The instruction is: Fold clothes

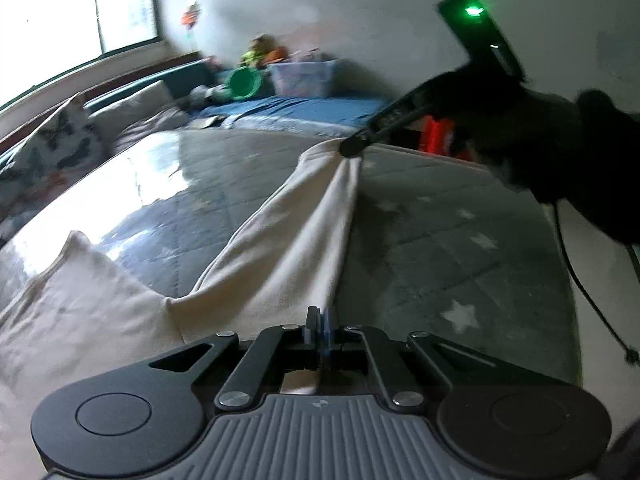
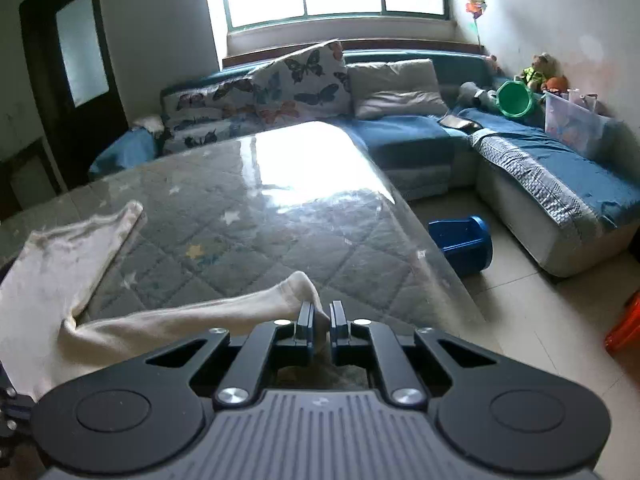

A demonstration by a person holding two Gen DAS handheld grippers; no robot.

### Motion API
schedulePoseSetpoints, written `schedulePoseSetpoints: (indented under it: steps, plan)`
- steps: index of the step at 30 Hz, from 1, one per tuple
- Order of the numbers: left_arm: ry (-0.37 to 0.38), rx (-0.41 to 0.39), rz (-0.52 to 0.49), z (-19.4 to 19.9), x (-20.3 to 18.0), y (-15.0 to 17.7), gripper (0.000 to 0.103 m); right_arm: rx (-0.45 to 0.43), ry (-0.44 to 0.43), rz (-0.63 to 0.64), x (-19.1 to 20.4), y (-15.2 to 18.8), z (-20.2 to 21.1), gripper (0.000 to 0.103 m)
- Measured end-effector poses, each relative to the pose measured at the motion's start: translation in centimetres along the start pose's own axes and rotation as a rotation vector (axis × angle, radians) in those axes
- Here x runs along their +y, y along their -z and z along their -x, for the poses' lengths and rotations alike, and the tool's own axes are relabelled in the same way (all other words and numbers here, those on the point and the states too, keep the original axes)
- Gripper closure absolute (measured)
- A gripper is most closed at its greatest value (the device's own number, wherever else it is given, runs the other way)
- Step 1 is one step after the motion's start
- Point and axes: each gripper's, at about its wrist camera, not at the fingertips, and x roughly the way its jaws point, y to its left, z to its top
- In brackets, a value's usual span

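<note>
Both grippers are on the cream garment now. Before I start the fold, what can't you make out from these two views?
- Cream garment: its near body is cut off by the left wrist view's lower left edge, so its type stays unclear.
- Left gripper: its own fingers hide how much cloth it has pinched.
- Right gripper: fabric sits between the pads, but the linkage hides the hem below.
- Right gripper's tip and the sofa clutter: blurred.

Right gripper pinching cream garment leg end on table.
</note>
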Motion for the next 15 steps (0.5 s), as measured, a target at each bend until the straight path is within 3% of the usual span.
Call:
schedulePoseSetpoints:
  steps: [1, 4, 6, 10, 15]
  plan:
    - [0.0, 0.005, -0.007, -0.1, 0.0, 0.1, 0.102, 0.002, 0.015, 0.002, -0.1, 0.1, -0.1, 0.083]
    - [0.008, 0.007, 0.003, -0.1, 0.2, 0.2, 0.101, -0.037, 0.053, -0.004, -0.1, 0.1, 0.2, 0.083]
    - [0.009, 0.006, 0.007, 0.0, 0.2, 0.2, 0.101, -0.061, 0.013, 0.005, 0.6, -0.1, 0.9, 0.082]
    - [0.003, 0.007, 0.016, 0.1, 0.3, 0.1, 0.098, -0.052, -0.136, 0.161, 5.0, 0.2, 1.2, 0.082]
    - [-0.002, -0.022, 0.061, 1.4, 0.7, 0.0, 0.083, -0.011, -0.235, 0.295, 10.4, 0.8, -0.9, 0.082]
